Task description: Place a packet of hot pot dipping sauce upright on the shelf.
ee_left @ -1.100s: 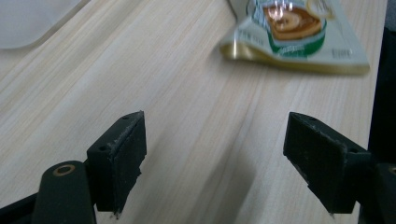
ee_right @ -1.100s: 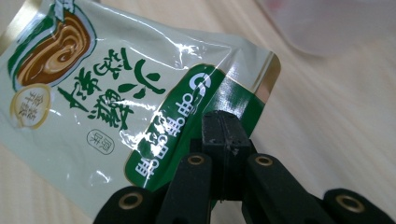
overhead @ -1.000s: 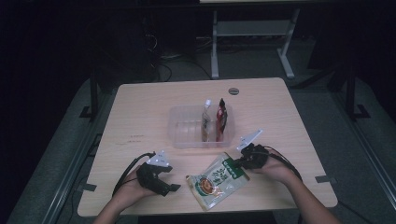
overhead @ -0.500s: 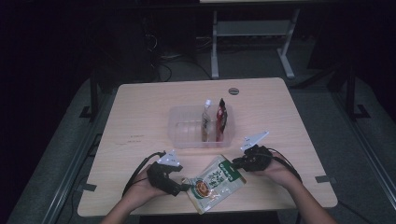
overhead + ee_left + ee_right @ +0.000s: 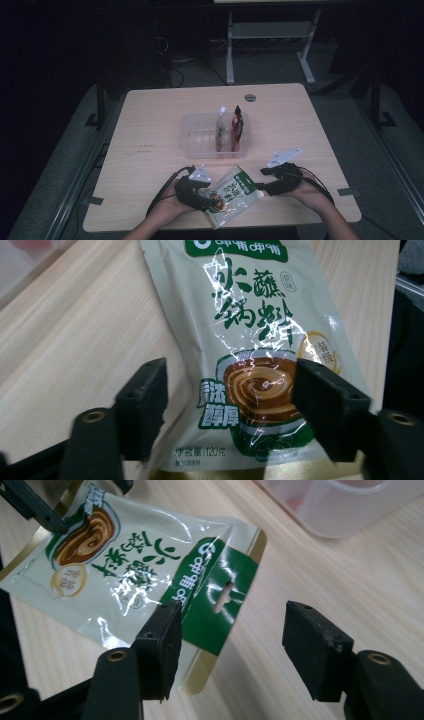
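**Packet flat at the near edge, both your tongs around its ends**

Your sauce packet [image 5: 231,195] lies flat on the worktop [image 5: 150,145], close to the near edge, about midway along it and angled. Your left gripper [image 5: 235,400] straddles its lower, printed end: jaws wide, just easing inward, the packet between them with the pads not pressing. Your right gripper [image 5: 232,640] sits at the green header end, jaws just opening, spread apart; the header's corner lies by one pad, untouched as far as can be seen. The clear bin [image 5: 197,137] stands beyond, mid-worktop.
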{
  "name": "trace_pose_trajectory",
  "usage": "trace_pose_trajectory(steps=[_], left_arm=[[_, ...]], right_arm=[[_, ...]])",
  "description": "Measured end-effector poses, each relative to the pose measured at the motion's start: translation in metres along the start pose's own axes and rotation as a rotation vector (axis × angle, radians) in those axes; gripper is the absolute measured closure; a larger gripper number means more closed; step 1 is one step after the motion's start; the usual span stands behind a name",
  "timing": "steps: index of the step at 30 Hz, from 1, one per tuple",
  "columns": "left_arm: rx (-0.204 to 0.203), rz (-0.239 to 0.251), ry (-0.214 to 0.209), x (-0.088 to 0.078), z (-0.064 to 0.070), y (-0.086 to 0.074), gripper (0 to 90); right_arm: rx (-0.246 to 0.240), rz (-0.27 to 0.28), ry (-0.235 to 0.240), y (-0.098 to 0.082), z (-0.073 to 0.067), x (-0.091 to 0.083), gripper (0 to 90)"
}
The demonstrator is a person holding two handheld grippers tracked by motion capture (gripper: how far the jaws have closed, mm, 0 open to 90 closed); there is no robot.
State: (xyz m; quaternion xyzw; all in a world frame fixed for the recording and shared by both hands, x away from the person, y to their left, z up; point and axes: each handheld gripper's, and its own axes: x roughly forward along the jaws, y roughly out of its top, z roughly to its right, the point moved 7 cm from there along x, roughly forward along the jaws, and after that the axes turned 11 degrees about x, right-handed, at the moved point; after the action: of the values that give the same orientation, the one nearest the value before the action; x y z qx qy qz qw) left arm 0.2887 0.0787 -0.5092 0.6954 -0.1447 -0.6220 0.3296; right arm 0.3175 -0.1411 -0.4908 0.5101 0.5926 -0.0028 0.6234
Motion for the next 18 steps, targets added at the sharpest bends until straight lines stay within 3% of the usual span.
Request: trace_pose_trajectory(steps=[4,5,6,8,10,11,14,17,18], left_arm=[[0.010,-0.006,0.012,0.005,0.002,0.000,44.9],[0.010,-0.006,0.012,0.005,0.002,0.000,51.2],[0.045,-0.026,0.039,0.005,0.000,0.000,57.4],[0.013,-0.013,0.041,0.005,0.000,0.001,64.2],[0.014,-0.020,0.034,0.004,-0.001,0.001,71.5],[-0.001,-0.017,0.011,0.004,-0.001,0.001,76.4],[0.015,0.000,-0.007,0.002,-0.001,0.003,87.0],[0.036,0.030,-0.013,-0.005,-0.001,0.004,89.7],[0.040,0.060,-0.019,-0.008,-0.001,0.006,89.9]], right_arm=[[0.003,0.006,-0.002,0.001,0.002,0.003,39.5],[0.004,0.006,-0.003,0.002,0.003,0.004,39.2],[0.003,0.008,-0.003,0.002,0.003,0.004,38.7],[0.013,0.005,-0.003,0.002,0.002,0.005,37.5],[0.018,0.008,0.002,0.003,0.002,0.006,35.8],[0.024,0.011,0.012,0.003,0.002,0.006,34.9],[0.039,0.005,0.037,0.005,0.001,0.007,33.3],[0.051,0.017,0.087,0.008,-0.001,0.010,31.3],[0.063,0.018,0.096,0.010,-0.002,0.010,30.3]])
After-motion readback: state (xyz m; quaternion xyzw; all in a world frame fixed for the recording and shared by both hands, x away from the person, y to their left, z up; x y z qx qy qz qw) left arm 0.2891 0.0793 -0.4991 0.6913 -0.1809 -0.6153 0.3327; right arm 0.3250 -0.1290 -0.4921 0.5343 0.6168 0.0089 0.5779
